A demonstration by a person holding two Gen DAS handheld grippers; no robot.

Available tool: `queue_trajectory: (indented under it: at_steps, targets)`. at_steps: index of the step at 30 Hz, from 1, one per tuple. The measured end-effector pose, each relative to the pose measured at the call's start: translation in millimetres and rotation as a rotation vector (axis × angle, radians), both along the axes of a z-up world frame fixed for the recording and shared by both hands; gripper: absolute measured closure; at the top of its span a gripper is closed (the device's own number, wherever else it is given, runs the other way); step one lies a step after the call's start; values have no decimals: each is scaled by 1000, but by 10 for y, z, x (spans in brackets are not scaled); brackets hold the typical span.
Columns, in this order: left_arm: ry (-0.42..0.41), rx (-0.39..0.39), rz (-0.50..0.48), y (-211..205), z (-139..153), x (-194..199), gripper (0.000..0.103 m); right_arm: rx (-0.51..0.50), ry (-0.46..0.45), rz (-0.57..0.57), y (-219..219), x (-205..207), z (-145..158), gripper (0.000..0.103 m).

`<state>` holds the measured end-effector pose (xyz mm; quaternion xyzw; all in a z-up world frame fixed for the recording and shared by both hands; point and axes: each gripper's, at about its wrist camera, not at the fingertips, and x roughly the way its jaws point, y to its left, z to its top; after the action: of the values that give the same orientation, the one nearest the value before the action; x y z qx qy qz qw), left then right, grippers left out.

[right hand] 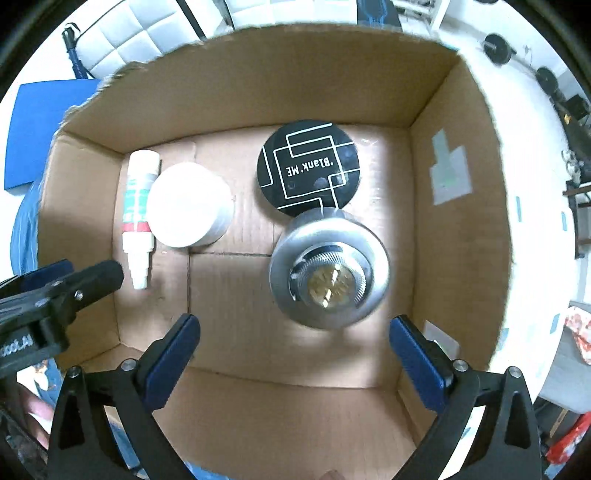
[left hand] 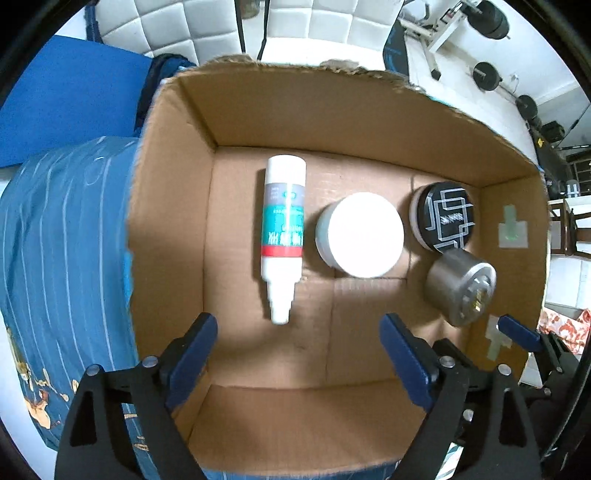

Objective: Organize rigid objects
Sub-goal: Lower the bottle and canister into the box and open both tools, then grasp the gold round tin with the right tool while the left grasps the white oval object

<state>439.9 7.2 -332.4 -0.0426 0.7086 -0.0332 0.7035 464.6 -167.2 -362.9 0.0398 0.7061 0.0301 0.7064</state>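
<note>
Left gripper hangs wide and empty over the brown cardboard box; right gripper likewise. Below: white tube-shaped bottle left, round white jar, black printed disc touching the silver metal cylinder right.

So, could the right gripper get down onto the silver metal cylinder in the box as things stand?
Probably yes: the right gripper is open and above the silver cylinder with nothing between; the black tin touching its far side may crowd the grasp.

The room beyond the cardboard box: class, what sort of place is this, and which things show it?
Probably a home room doubling as a gym: black round weight plates, a white metal exercise frame, and a white quilted padded panel behind the brown cardboard box.
</note>
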Motion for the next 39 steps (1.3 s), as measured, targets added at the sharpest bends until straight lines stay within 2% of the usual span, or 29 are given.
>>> queue_trajectory:
  at_steps: [4,5,14,19,24,33,36,39]
  targets:
    - [-60,23,0,-11,231,-190,5,-19,-67,-7,-12,-170,244,0]
    - [-81,23,-2,-40,362,-181,5,-22,-85,-9,-9,-219,316,0]
    - [-263,13,-12,11,1089,-482,4,-36,-210,-30,-16,-609,816,0]
    - [-350,31,-30,-42,1383,-773,4,-48,-280,-34,-66,-909,1189,0]
    - [-406,15,-44,-68,1647,-1038,4,-47,-349,-31,-85,-1213,1486,0]
    - [-435,-33,-13,-43,1867,-1436,4,-63,-444,-17,-158,-1690,1809,0]
    - [-436,-9,-20,-59,1836,-1502,4,-45,-421,-30,-271,-1790,1734,0]
    - [-411,40,-30,-69,1643,-1513,4,-42,-363,-66,-478,-1861,1502,0]
